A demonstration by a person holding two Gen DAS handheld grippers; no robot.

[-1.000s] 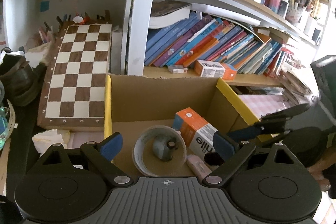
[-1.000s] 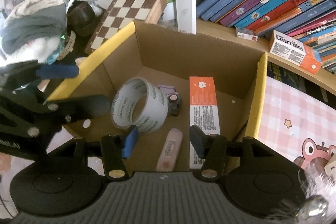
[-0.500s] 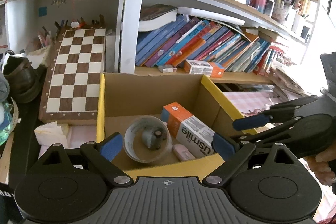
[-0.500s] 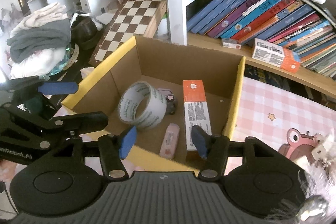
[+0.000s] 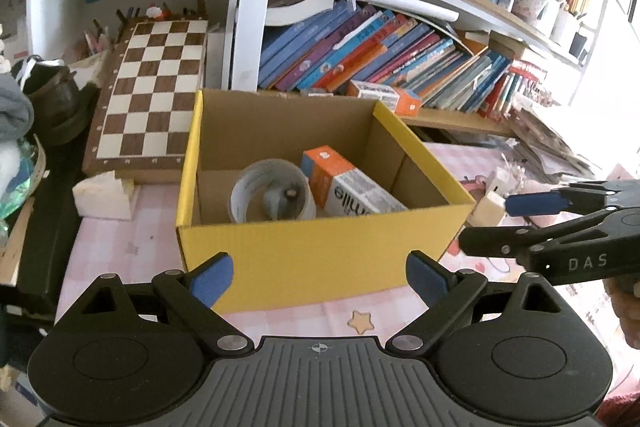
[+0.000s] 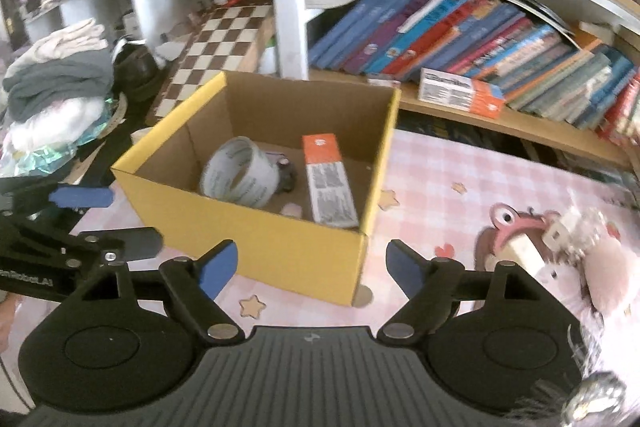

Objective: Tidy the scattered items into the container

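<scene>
While the left claw (image 5: 320, 277) hangs in front of the near yellow wall of the cardboard box (image 5: 320, 247), its blue-padded fingers (image 5: 210, 277) stand wide apart with nothing between them. In this left wrist view the box sits on a pink checked surface (image 5: 132, 251) and holds a roll of tape (image 5: 272, 195) standing on edge, a small grey item (image 5: 280, 203) seen through its ring, and an orange and white toothpaste carton (image 5: 348, 187) lying just beside the roll. A chessboard (image 5: 152, 91) leans behind the box at the left, and slanting books (image 5: 380, 55) fill the shelf beyond. The right claw (image 5: 532, 223) reaches in from the right edge, spread and empty, near a small cream block (image 5: 488, 207) on the surface.

In the right wrist view the right claw (image 6: 310, 269) is likewise wide open and grips nothing, poised before the box's (image 6: 260, 227) near corner. Inside lie the tape roll (image 6: 240, 175), the carton (image 6: 328, 183) flat on the floor of the box, and a pale pink piece (image 6: 291, 209) just showing over the near wall. A fluffy pink keychain (image 6: 576, 247) lies on the surface to the right, well apart from the box. The left claw (image 6: 92, 219) enters at the left, open. Folded clothes (image 6: 56, 79) are heaped far left.
</scene>
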